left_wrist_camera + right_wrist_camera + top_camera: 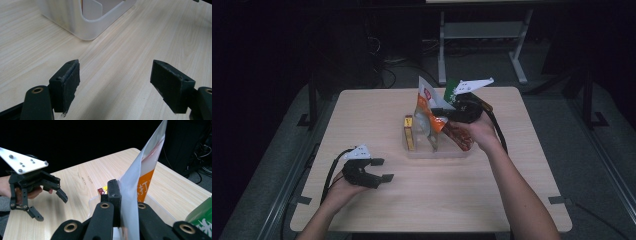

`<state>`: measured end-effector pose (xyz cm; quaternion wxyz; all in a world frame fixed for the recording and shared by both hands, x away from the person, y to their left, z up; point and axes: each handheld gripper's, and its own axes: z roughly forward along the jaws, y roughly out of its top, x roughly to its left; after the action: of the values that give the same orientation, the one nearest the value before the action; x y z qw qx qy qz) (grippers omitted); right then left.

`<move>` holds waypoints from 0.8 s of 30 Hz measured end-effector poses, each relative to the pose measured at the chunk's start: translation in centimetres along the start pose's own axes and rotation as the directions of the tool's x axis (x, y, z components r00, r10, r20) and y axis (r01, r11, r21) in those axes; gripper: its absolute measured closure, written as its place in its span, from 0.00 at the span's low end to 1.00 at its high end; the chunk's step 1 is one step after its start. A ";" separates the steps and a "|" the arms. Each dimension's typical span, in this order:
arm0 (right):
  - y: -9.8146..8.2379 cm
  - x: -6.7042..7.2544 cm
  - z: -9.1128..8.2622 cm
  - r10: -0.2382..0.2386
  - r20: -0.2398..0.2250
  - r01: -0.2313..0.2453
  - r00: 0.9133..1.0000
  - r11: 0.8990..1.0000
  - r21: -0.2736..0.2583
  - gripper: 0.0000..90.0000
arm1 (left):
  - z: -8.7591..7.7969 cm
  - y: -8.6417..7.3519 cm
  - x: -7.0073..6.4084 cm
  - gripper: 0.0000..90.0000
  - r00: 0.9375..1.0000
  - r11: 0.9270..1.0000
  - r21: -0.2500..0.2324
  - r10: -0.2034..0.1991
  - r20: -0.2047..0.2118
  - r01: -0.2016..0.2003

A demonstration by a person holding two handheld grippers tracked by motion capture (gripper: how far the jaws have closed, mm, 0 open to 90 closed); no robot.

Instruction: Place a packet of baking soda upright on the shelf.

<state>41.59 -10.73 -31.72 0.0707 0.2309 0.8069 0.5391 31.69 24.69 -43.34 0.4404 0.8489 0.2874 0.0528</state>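
While the right gripper (451,113) is clamped flat on the edge of an orange-and-white snack bag (426,111), that bag stands tall over the clear plastic bin (439,151), its lower part down among the other packets there. Seen from the right gripper view, the white film of the bag (135,195) rises straight up between the two pressed-together jaws. A green packet (453,91) sits just behind this gripper and a dark red one (459,135) just below its hand. The left gripper (382,169) rests well off to the near side of the bin with its jaws spread and nothing between them. Judging by this, the step in hand is settling the bag into the bin. Next calls for lowering it until the bin bears it, then letting go without tipping its neighbours.
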 end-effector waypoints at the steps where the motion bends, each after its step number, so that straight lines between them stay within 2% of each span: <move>1: 0.0 -0.1 0.2 0.001 0.008 -0.001 1.000 1.000 0.004 1.00 | 0.0 0.0 0.0 0.26 1.000 1.000 0.001 0.001 -0.001 -0.001; 10: -1.0 -0.4 1.7 -0.003 0.037 0.000 0.999 0.998 0.067 1.00 | 0.1 0.0 -0.1 0.26 1.000 1.000 -0.003 -0.006 0.001 0.006; 15: -1.5 -0.6 2.0 0.010 0.040 -0.013 0.999 0.998 0.068 1.00 | 0.1 0.0 -0.1 0.26 1.000 1.000 0.002 -0.007 0.002 0.007; 24: -1.8 -0.7 2.4 0.002 0.067 -0.009 0.998 0.996 0.094 1.00 | 0.3 -0.1 -0.2 0.26 1.000 1.000 0.009 -0.010 0.009 0.010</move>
<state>42.53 -9.62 -34.38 0.0852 0.2542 0.8279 0.4927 31.59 24.41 -43.54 0.4381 0.8497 0.2898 0.0454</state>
